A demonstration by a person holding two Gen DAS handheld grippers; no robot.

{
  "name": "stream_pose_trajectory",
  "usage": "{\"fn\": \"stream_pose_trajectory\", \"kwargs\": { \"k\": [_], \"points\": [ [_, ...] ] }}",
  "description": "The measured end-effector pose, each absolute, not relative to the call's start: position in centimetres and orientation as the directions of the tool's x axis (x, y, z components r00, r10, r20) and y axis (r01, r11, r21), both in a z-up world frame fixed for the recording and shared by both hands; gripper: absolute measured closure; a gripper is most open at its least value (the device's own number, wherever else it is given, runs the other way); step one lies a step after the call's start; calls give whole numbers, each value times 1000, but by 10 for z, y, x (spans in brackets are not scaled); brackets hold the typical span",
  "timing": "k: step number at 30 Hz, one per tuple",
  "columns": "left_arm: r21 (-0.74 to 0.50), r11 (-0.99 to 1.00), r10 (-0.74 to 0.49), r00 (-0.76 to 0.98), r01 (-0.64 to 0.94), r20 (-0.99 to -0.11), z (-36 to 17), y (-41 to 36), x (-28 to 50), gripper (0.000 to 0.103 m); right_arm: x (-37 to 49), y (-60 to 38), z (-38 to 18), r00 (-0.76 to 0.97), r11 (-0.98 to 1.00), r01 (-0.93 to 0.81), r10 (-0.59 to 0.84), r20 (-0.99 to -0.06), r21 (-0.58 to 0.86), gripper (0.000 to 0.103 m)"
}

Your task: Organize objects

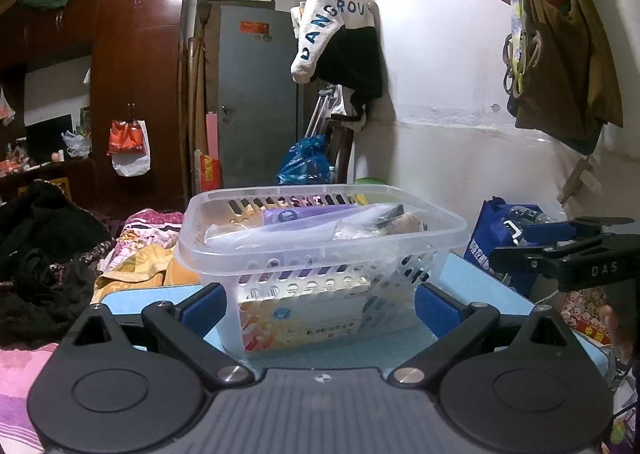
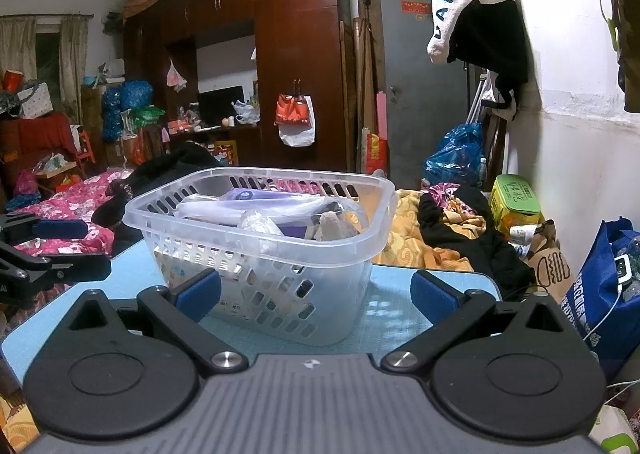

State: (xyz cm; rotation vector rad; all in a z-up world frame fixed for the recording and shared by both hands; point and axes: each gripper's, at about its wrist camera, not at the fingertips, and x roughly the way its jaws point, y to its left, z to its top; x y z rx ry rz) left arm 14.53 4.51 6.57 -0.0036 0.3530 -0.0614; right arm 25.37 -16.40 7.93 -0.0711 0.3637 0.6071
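basket (image 1: 320, 254) near table (image 2: 400, 314) edge, both tools spread wide before it

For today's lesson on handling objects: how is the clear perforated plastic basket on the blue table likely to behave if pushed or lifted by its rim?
The clear perforated plastic basket looks thin-walled, so its rim may flex. It is packed with items, so probably weighty. On the smooth blue table it would likely slide rather than tip.
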Motion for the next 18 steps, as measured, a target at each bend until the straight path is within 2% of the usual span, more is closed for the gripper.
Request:
{"fn": "stream_pose_trajectory", "kwargs": {
  "k": [18],
  "points": [
    [-19,997,-71,937,68,-342,67,40,145,2,253,-166,77,754,811,-583,566,-333,58,0]
  ]
}}
